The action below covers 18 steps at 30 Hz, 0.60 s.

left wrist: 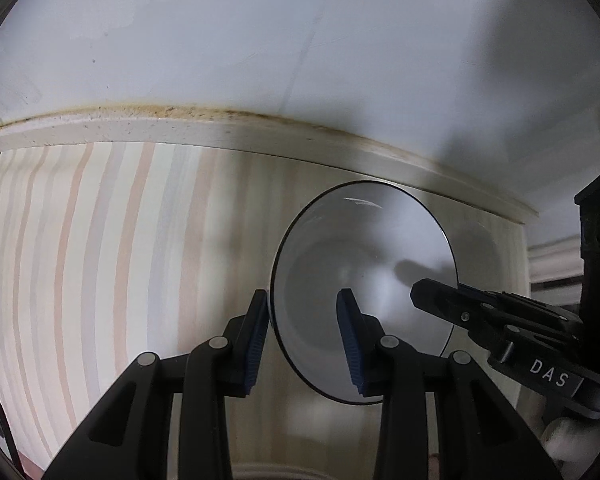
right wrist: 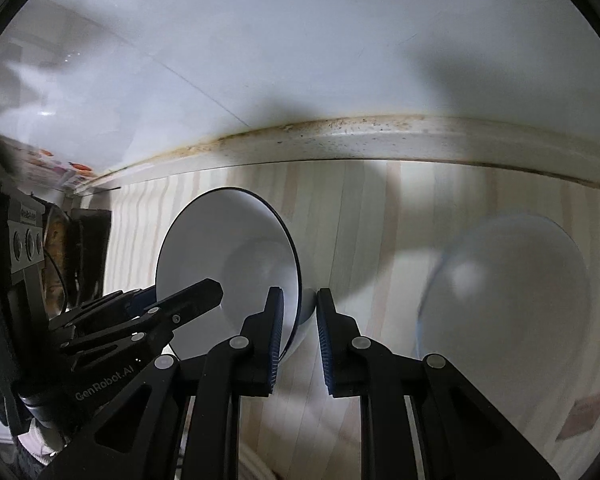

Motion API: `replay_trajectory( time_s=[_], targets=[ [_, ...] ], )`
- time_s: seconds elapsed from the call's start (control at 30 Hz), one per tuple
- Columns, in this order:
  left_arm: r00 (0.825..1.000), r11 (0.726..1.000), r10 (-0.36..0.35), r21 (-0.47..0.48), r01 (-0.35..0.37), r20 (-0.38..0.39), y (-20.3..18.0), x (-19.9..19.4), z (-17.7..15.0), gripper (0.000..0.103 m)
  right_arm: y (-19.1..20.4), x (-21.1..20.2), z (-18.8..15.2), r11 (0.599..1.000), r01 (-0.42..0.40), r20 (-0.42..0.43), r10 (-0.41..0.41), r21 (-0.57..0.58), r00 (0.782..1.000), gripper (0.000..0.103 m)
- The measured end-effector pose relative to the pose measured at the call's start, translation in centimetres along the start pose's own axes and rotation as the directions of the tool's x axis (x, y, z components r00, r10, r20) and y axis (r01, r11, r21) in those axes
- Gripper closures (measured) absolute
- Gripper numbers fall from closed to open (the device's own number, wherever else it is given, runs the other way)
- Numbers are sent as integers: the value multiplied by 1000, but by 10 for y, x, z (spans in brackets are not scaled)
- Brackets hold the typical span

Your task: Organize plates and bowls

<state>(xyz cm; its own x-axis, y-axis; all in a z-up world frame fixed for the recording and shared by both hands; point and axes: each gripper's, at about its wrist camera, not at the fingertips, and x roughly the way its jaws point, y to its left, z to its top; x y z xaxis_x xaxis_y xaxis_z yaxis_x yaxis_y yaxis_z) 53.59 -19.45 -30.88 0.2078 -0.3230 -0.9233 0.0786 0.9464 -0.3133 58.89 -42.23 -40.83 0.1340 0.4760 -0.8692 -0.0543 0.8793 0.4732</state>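
On the striped table [left wrist: 100, 260], well left of everything else, there was only bare cloth. The left tongs [left wrist: 302, 336] were clamped on the near left rim of the bowl [left wrist: 364, 280], one pad outside the wall and one inside. The bowl, white with a dark rim, sat close to the table's back edge and looked empty. The right tongs [left wrist: 428, 294] came in from the right and gripped the opposite rim, seen in the right wrist view with a pad inside and a pad outside the wall [right wrist: 298, 320]. So the bowl lay squarely between the two tongs, held on both sides, neither hand the nearer. Farther right, well apart, stood a second bowl [right wrist: 508, 280], pale and blurred; it seemed empty, though the blur left that unsure.
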Motion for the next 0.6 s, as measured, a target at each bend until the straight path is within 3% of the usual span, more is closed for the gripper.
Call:
replay_trajectory(
  time_s=[0.3,0.6],
  targets=[
    [998,992,-61,111,60,4,-42,-49,-54,71,-6,-83,-72,999,2,83,-5,33,997,84],
    [987,969,-117,208,137,-106,-87,-50,-134,71,-26,-143,-184,992,35,120,-50,121,991,84]
  ],
)
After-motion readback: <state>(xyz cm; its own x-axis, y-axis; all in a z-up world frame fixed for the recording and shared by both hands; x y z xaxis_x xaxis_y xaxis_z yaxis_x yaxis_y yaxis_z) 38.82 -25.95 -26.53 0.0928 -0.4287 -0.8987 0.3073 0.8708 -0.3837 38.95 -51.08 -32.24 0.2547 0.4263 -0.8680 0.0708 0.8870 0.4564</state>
